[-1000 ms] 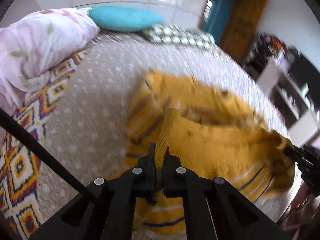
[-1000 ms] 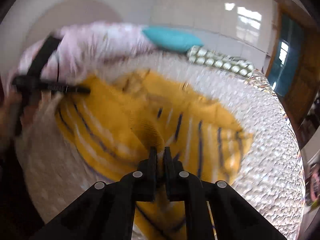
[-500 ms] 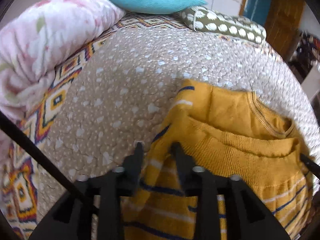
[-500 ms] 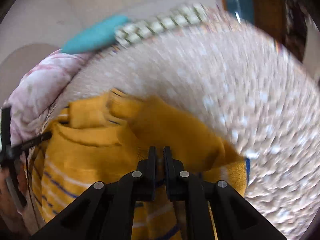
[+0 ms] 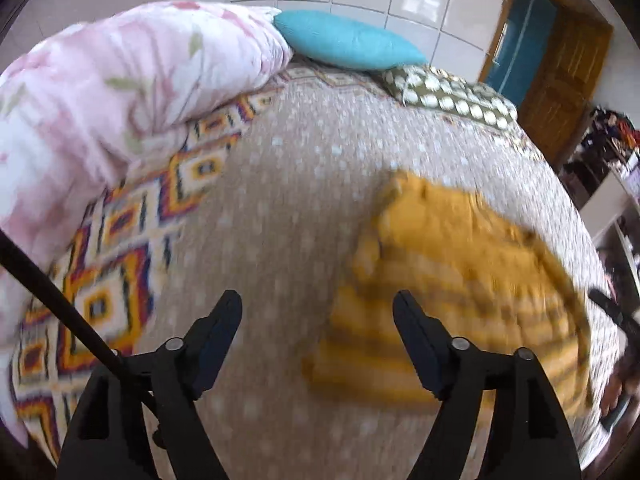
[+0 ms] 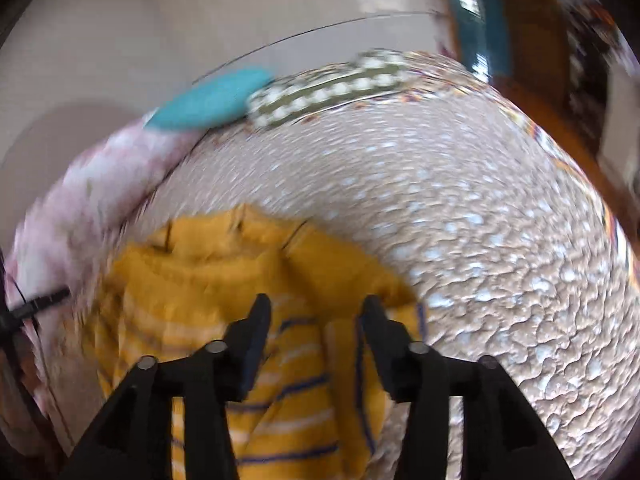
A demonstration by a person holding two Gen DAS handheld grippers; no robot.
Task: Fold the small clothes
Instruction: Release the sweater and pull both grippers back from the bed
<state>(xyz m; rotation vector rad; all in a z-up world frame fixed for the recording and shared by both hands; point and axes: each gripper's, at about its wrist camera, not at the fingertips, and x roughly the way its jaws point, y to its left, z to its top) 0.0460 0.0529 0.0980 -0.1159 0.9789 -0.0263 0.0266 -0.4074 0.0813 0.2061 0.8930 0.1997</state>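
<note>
We are inspecting a mustard-yellow striped sweater (image 6: 224,280) lying on the speckled bedspread (image 6: 480,240), its lower part doubled up over the body so the ribbed hem sits just below the neckline. We are judging that this lay is deliberate: a first fold is in place and the garment is resting flat so the next fold can be taken.

The left gripper (image 5: 316,312) is hanging with its jaws spread wide and holding nothing; it is sitting just beside the sweater's left edge, over bare bedspread. The right gripper (image 6: 316,312) is likewise standing well open and empty, poised above the striped fabric near the sleeve on the sweater's right side. We are reading both open stances as readiness for a fresh grasp, probably of the sides or sleeves.

Both views are smeared, so we cannot tell how neatly the folded edges are lining up. A pink floral duvet (image 5: 120,80), a teal pillow (image 5: 344,42) and a spotted cushion (image 5: 448,96) are lying at the far end of the bed, well apart from the work.
</note>
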